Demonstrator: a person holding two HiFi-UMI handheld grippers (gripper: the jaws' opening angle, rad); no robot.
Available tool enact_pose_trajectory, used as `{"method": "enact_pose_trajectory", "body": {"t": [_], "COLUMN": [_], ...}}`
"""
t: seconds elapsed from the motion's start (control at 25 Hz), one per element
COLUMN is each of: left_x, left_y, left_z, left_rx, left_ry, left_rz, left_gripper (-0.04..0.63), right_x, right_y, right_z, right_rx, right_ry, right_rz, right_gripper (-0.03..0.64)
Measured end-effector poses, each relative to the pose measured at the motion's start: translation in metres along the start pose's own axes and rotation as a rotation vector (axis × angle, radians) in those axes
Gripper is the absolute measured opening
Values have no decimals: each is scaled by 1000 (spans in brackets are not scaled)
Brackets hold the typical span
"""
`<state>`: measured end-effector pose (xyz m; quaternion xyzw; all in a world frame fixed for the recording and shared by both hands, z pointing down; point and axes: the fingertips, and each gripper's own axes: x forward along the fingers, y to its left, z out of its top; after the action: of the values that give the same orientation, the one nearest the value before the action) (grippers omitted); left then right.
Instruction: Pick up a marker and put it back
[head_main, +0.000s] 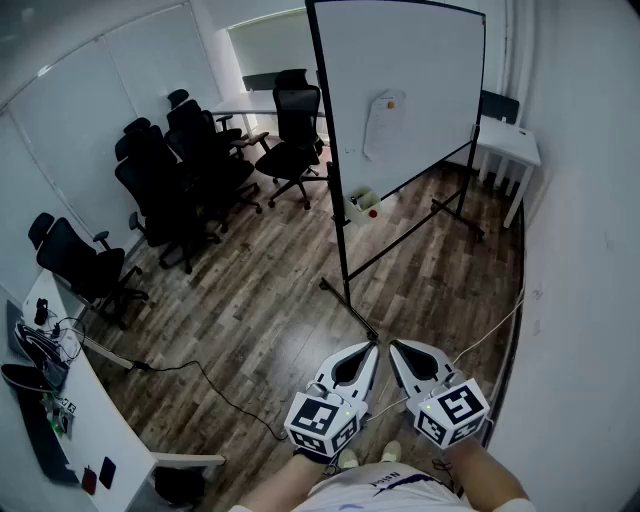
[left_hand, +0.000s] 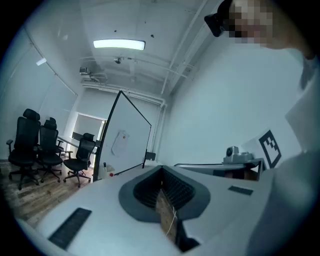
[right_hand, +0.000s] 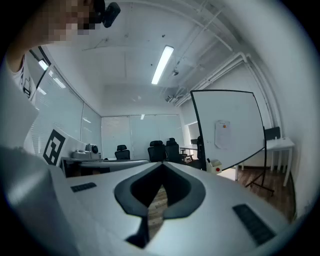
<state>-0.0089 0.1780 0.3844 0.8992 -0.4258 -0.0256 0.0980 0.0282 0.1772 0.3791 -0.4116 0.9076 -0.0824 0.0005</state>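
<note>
A whiteboard (head_main: 400, 90) on a black rolling stand is a few steps ahead of me. A small white holder (head_main: 362, 205) hangs low on its frame with a dark marker standing in it and a red spot beside it. The same holder appears in the left gripper view (left_hand: 106, 169) and in the right gripper view (right_hand: 214, 166). My left gripper (head_main: 372, 348) and right gripper (head_main: 393, 346) are held side by side close to my body, pointing towards the board. Both are shut with nothing between their jaws, and both are far from the holder.
Several black office chairs (head_main: 190, 170) stand around a table at the far left. A white table (head_main: 510, 145) sits behind the board on the right. A desk (head_main: 70, 410) with cables is at my left, and a black cable (head_main: 215, 385) trails across the wooden floor. A wall runs close along my right.
</note>
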Motion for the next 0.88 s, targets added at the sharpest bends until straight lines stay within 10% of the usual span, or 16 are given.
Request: {"method": "enact_pose_trajectory", "body": {"t": [0.88], "left_x": [-21], "left_y": [40], "left_z": [3], "left_rx": [10], "left_ry": [-2], "left_rz": [28], "left_gripper": [12], "right_x": [17], "right_y": [2], "right_z": [3], "right_rx": [51], "right_ry": [-30], "right_rz": [-48], "right_gripper": [5]}}
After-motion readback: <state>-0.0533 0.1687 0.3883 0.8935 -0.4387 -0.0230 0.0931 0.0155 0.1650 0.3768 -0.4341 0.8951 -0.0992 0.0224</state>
